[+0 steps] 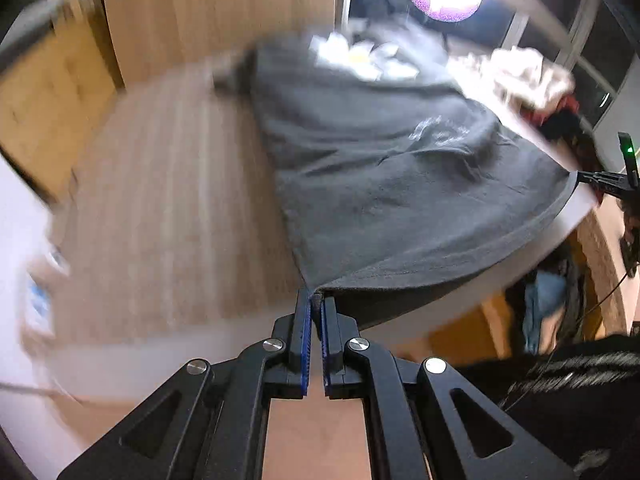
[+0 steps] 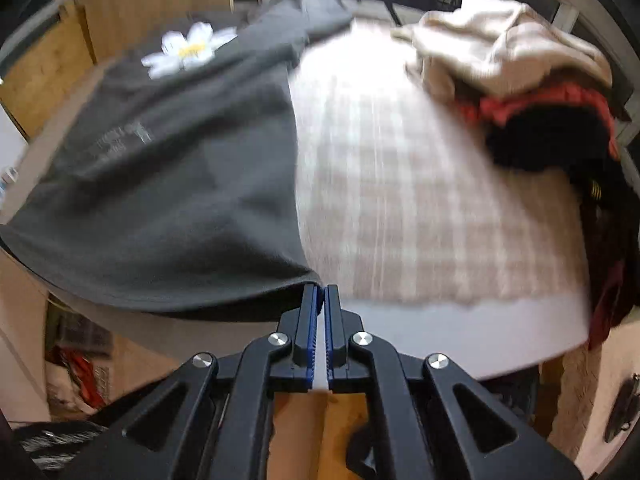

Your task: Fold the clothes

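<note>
Gripping the dark T-shirt's (image 1: 380, 184) hem corners, both jaws nearly closed.

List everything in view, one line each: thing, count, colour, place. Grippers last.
shirt: one, dark grey with a white daisy print, spread on the table, near hem lifted off the edge.
table: one, pale checked top.
clothes pile: one heap, cream over red and black, far right of the table.
cabinet: wooden, left background; blurred.
left gripper: black, blue-padded fingers, shut on the shirt's left hem corner.
right gripper: same, shut on the right hem corner.
</note>
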{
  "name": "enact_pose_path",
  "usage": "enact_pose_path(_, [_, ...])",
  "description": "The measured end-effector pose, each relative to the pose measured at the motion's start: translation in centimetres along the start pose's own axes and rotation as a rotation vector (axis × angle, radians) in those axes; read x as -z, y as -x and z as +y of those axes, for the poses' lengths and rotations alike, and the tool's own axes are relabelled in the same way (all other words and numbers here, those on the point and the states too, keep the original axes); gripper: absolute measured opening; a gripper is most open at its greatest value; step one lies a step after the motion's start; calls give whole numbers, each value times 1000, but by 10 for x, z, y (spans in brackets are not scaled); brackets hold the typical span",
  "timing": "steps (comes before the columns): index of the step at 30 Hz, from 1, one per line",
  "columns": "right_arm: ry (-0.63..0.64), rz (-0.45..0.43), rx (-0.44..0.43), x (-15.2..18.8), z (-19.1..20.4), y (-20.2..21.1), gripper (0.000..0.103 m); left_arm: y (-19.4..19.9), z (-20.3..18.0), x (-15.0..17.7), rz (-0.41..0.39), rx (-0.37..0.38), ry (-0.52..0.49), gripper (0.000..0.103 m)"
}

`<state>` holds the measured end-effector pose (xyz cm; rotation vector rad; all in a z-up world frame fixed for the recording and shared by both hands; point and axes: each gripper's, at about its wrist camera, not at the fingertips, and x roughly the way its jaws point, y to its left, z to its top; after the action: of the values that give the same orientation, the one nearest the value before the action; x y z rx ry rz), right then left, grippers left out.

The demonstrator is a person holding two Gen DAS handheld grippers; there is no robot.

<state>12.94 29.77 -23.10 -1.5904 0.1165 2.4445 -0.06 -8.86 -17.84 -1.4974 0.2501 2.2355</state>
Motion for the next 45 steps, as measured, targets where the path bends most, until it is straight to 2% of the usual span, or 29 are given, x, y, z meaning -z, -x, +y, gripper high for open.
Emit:
enact_pose_path(4, [1,-10,5,-4,-1,7,3,-21,1,13,26,22,27,4])
enact_pose_path(9, [21,-36,30,-17,-3,24,3,-11,0,7,6,18,2,4])
enact_pose_path(11, [29,-11,34,-14,-2,20,3,-12,-2,9,15,25,-6,4])
enact_pose_path(17, [46,96,33,1,2,0,3,-21,-15,23,86,65,-41,5])
enact_pose_path(21, [72,161,16,6,2,1,5,-36,-8,23,179,86,-28,9])
enact_pose_path(23, [60,166,-11,1,-4,16,5,-32,-2,25,210,100,-26,9])
enact_pose_path(25, [37,114,-15,-17,-9,35,9,-16,12,21,213,107,-6,9])
enact_pose_path(26, [33,58,-8,-34,-9,45,14,-5,21,11,194,98,-3,12])
enact_pose_path(28, [28,-52,10,-70,-7,61,39,11,39,-18,127,63,-3,14])
enact_pose_path(29, [30,-104,23,-89,-2,62,43,16,48,-38,86,48,-6,16])
enact_pose_path(31, [39,-160,32,-123,8,55,45,14,69,-88,3,10,-26,16])
enact_pose_path(34, [40,-184,52,-181,29,16,45,-14,98,-171,-82,-35,-72,22])
enact_pose_path(37, [12,-142,71,-224,42,-26,45,-54,122,-242,-103,-55,-90,23])
enact_pose_path(40, [-19,-88,87,-250,53,-56,45,-102,143,-303,-93,-67,-103,29])
enact_pose_path(43, [-34,-74,111,-264,56,-71,45,-154,158,-344,-31,-45,-102,29])
enact_pose_path(45, [-48,-61,135,-270,54,-78,45,-183,164,-359,24,-14,-105,30])
